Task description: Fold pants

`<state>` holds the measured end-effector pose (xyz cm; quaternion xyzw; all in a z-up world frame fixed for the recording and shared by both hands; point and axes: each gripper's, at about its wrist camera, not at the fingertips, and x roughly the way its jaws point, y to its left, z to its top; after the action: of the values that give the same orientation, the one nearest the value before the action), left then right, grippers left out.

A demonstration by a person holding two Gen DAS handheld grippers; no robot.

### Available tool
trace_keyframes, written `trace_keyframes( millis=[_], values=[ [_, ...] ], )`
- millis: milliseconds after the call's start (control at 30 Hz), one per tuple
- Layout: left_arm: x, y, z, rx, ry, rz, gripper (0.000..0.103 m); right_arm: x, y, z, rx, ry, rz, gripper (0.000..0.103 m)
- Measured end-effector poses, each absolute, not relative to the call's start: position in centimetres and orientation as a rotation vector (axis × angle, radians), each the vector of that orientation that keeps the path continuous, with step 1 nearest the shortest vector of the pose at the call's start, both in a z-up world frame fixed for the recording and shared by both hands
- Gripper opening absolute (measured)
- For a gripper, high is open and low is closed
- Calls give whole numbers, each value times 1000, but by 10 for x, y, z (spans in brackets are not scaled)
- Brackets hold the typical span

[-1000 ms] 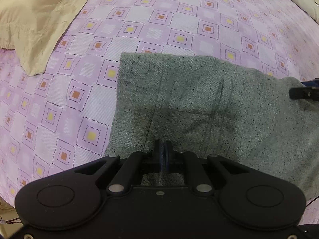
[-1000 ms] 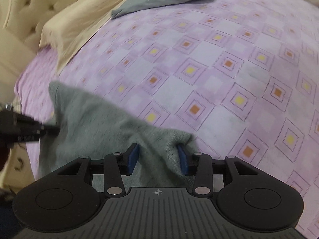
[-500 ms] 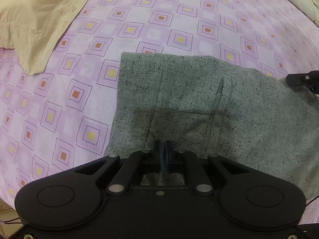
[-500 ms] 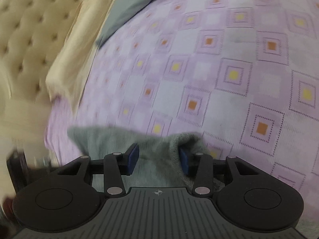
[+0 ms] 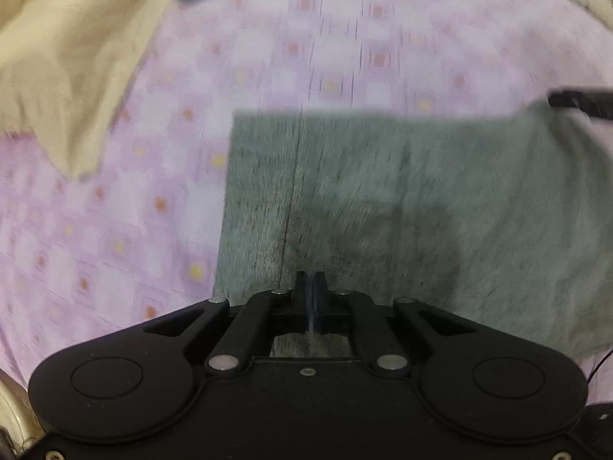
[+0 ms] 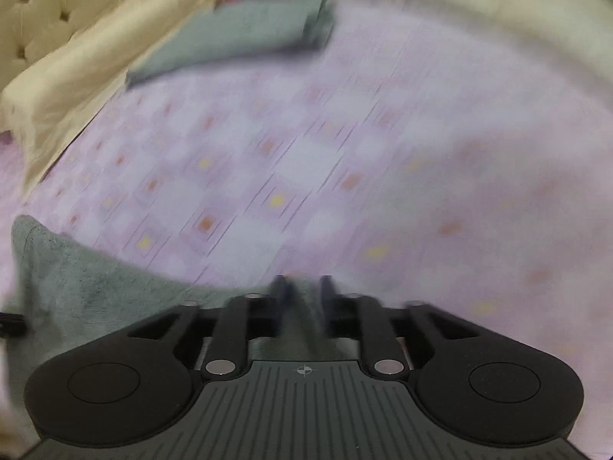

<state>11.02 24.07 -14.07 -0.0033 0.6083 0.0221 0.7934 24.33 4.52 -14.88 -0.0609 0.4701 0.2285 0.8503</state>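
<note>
Grey pants (image 5: pixel 383 199) spread on purple-checked bedsheet (image 5: pixel 115 230), near edge lifted. Left gripper (image 5: pixel 311 287) closing, pinched on pants' near edge. Right gripper (image 6: pixel 302 287) w/ grey fabric bunched btwn jaws, opening slightly; prob still gripping, blur heavy. Folded grey garment (image 6: pixel 245 34) far back by cream pillow (image 6: pixel 88 65).

Coarse grey woven pants (image 5: pixel 421 199) on smooth printed cotton bedsheet (image 5: pixel 115 230).

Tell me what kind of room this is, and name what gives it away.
Most likely a bedroom, with the work done on a bed. The signs: a purple patterned bedsheet spread over a soft surface, a cream pillow lying on it, and a tufted, buttoned headboard behind.
</note>
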Motion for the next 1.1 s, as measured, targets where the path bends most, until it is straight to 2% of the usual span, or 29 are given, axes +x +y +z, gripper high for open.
trace_keyframes(
  millis=[133, 300, 367, 500, 633, 767, 867, 1100],
  values=[
    [114, 227, -124, -10, 1234, -28, 11, 188, 41, -135, -97, 1013, 535, 24],
    [109, 227, -169, 103, 1350, -20, 14, 116, 60, -168, -185, 1176, 534, 24],
    [107, 237, -172, 79, 1330, -33, 14, 87, 70, -184, -224, 1265, 549, 26],
    [110, 235, -159, 92, 1328, -17, 12, 66, 72, -171, -176, 1250, 512, 25],
    [105, 214, -135, 68, 1227, -104, 12, 64, 48, -146, -121, 1088, 290, 25],
    [94, 184, -143, 89, 1235, -230, 14, 65, 9, -158, -54, 1129, 80, 25],
    [89, 177, -172, 158, 1311, -231, 13, 56, -22, -181, 12, 1286, -15, 25],
    [94, 170, -150, 144, 1294, -192, 12, 8, -117, -130, 296, 1064, -213, 27]
  ],
)
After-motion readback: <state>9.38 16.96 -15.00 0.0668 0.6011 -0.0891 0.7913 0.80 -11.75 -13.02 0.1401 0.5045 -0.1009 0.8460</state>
